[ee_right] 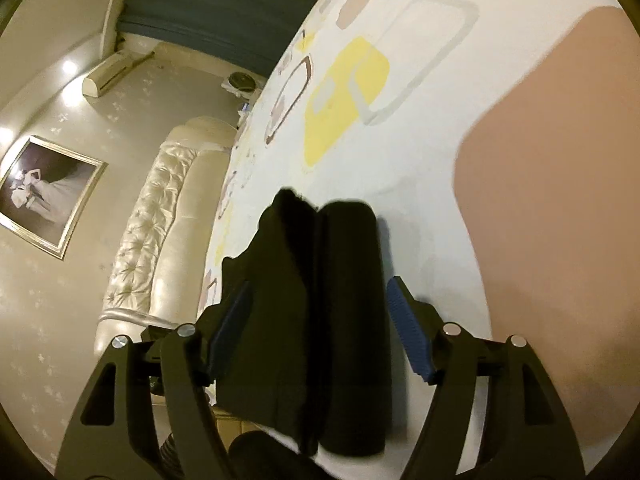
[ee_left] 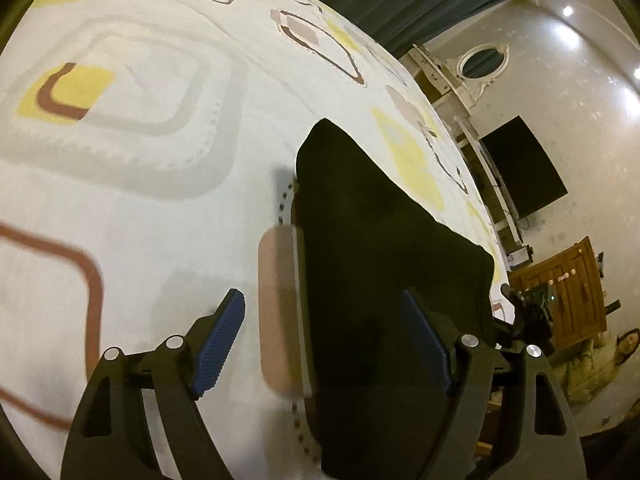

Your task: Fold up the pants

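The black pants [ee_right: 320, 320] lay folded on the bed [ee_right: 420, 168], a long narrow bundle running straight away from the right tool [ee_right: 320, 328], between its released fingers but untouched by the pads. From the left tool [ee_left: 324, 344], also released, the pants [ee_left: 380, 260] stretched ahead and slightly right, their far end tapering to a point, the right finger [ee_left: 426, 344] over the cloth.

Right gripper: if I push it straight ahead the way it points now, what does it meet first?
Most likely the black pants, which already lie between the right gripper and the patterned bedsheet beyond; depth is unclear.
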Motion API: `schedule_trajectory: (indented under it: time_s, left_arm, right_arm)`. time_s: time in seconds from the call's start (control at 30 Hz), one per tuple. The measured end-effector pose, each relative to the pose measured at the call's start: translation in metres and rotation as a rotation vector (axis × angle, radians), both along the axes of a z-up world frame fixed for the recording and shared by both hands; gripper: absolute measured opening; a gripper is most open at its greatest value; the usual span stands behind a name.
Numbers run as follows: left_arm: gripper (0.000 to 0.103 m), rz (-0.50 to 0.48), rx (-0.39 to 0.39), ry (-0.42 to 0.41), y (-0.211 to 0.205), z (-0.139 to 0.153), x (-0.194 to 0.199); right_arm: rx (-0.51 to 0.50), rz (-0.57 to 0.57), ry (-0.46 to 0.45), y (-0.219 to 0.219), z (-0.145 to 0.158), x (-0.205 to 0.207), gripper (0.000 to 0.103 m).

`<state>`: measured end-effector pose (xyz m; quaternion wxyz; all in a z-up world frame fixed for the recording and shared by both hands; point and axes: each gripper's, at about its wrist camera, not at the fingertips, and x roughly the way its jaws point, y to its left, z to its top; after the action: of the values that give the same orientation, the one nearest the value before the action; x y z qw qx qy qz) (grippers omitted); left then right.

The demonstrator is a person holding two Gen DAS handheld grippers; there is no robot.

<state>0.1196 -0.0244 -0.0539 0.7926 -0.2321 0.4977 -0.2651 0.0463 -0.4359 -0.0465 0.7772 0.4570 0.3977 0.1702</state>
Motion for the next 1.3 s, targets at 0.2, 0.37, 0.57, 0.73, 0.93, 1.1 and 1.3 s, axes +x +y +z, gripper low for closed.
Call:
schedule_trajectory:
  time_s: [0.2,0.37,0.57,0.73,0.93,1.1,1.3]
  left_arm:
    - [0.079,-0.008,-0.028,0.018,-0.009,-0.006,0.031]
    - [0.079,-0.027,-0.049,0.038,-0.019,-0.011,0.051]
    - [0.078,-0.056,-0.039,0.047,-0.027,-0.019,0.055]
    - [0.05,-0.081,0.02,0.031,-0.03,-0.019,0.055]
    - [0.028,-0.109,0.093,-0.036,-0.039,-0.008,0.048]
    - [0.026,-0.095,0.14,-0.092,-0.039,0.002,0.04]
    - [0.024,-0.078,0.143,-0.093,-0.039,0.007,0.046]
  right_arm:
    - [0.043,0.026,0.023,0.001,-0.013,0.029,0.069]
    - [0.055,0.045,0.025,-0.001,-0.018,0.045,0.069]
    - [0.038,0.083,0.025,0.003,-0.017,0.051,0.069]
    - [-0.009,0.096,0.047,0.006,-0.022,0.057,0.042]
    - [-0.038,0.078,0.006,0.008,-0.018,0.048,0.032]
    - [-0.09,0.057,-0.051,0.016,-0.003,0.038,0.031]
    - [-0.112,0.066,-0.072,0.019,0.005,0.045,0.03]
